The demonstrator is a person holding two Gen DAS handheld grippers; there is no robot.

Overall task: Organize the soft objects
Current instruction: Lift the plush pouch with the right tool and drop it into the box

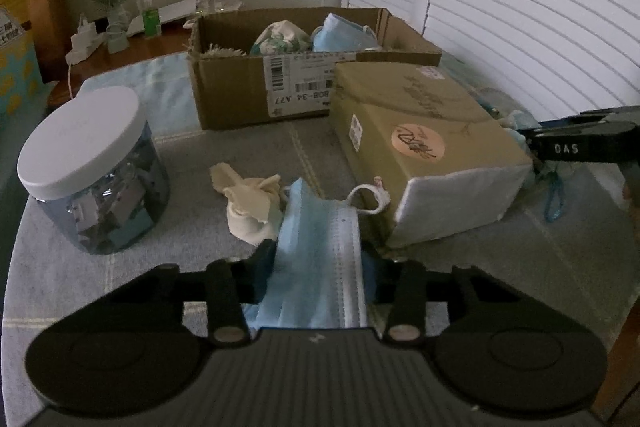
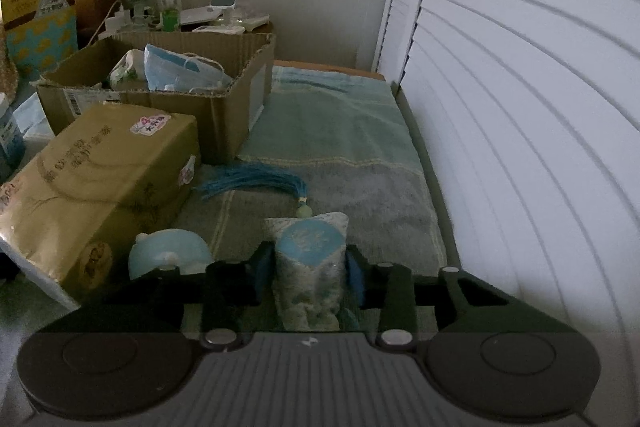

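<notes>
A light blue face mask lies on the grey towel between my left gripper's fingers, which press on its sides. My right gripper is shut on a pale floral sachet with a blue tassel stretched out over the towel. The open cardboard box at the back holds blue masks and a floral pouch. A crumpled cream cloth and a white elastic loop lie just beyond the mask. In the left wrist view, the right gripper reaches in from the right edge.
A gold tissue pack lies between the two grippers, in front of the box. A clear jar with a white lid stands at the left. A light blue round thing sits beside the tissue pack. White louvred shutters line the right side.
</notes>
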